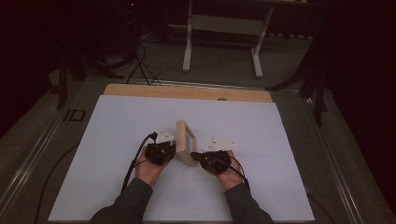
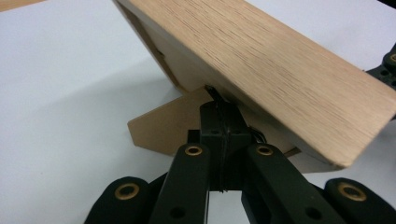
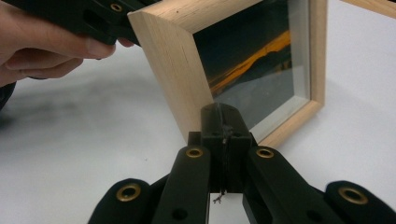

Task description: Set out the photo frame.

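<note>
The left claw is clenched with nothing between its jaws, its tip tucked under the back of the wooden picture frame, next to the frame's fold-out stand, probably to prop or adjust it, though the contact point is hard to see. The right claw is likewise clenched and empty, pressed against the frame's front lower edge to steady it. The frame stands tilted on the white tabletop, between both hands.
</note>
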Motion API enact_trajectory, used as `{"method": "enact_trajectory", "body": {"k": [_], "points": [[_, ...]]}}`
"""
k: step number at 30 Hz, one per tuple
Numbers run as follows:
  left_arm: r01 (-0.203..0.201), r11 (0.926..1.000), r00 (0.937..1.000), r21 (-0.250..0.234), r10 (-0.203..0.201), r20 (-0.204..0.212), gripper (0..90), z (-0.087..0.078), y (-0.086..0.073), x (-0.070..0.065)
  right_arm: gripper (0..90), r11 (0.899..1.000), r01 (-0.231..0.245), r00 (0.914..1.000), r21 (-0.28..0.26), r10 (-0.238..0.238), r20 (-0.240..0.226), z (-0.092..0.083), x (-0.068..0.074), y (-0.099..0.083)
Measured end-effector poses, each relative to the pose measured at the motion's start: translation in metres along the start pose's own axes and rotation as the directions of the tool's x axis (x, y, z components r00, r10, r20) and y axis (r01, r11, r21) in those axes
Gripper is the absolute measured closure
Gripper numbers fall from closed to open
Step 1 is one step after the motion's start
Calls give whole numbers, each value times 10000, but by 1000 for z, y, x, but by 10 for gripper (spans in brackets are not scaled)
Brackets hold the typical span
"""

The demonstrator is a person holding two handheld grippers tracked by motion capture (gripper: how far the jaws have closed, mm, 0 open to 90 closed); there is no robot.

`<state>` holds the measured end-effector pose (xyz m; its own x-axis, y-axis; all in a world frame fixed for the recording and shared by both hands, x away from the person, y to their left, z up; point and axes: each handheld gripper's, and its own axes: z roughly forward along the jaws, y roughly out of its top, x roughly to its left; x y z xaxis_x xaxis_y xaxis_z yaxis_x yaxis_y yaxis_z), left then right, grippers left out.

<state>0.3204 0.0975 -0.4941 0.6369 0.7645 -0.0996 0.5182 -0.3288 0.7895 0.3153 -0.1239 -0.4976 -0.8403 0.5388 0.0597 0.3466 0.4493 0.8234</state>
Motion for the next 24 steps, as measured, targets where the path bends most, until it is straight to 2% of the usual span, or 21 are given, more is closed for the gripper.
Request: {"method": "enact_trajectory", "body": {"k": [9,13,19,21,24], "points": [[100,9999,9999,-80,-100,-31,898,0,0,3,895,9999,161,9999,17,-161,-3,4,5,1],[187,9996,9998,-189,-188,-54,892,-1,-2,3,867,9997,232,9997,60,-233,78,4,5,1],[351,9991,9992,-238,-356,-173,831,-6,-6,9,806,9990,414,9987,178,-419,292,4,6,1],[422,9987,9984,-302,-433,-361,776,-9,-8,11,782,9988,436,9984,205,-443,349,4,5,1],[606,9974,9973,-401,-622,-389,717,-12,-11,14,743,9988,445,9982,225,-453,389,3,5,1]]}}
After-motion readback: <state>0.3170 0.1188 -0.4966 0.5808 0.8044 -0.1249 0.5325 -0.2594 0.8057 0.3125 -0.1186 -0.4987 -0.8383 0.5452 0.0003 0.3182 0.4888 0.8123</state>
